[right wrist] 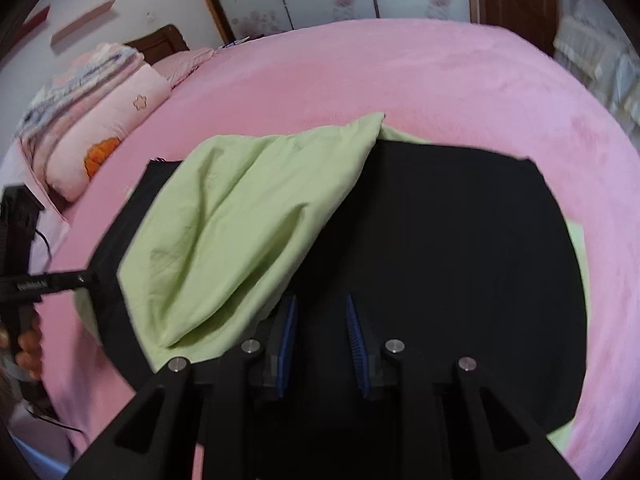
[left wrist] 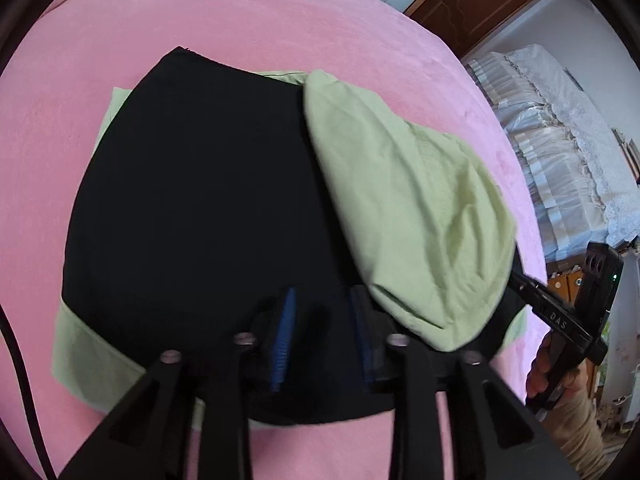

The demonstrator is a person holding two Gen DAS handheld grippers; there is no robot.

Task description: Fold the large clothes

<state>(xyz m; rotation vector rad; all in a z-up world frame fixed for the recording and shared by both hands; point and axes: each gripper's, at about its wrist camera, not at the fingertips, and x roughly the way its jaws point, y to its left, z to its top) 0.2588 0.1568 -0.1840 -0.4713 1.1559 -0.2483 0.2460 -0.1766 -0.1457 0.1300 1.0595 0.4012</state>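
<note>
Black garment (left wrist: 200, 200) lies flat on the pink bed (left wrist: 280, 32), green garment (left wrist: 400, 200) flopped over it at 3 o'clock, apparently mid-fold, so my left gripper (left wrist: 324, 336) and right gripper (right wrist: 320, 344) hang part-open, empty.

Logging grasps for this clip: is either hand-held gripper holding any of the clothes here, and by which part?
Neither. The left hand-held gripper and right hand-held gripper both stand open over the black garment, with nothing between their pads; the green garment lies released.
</note>
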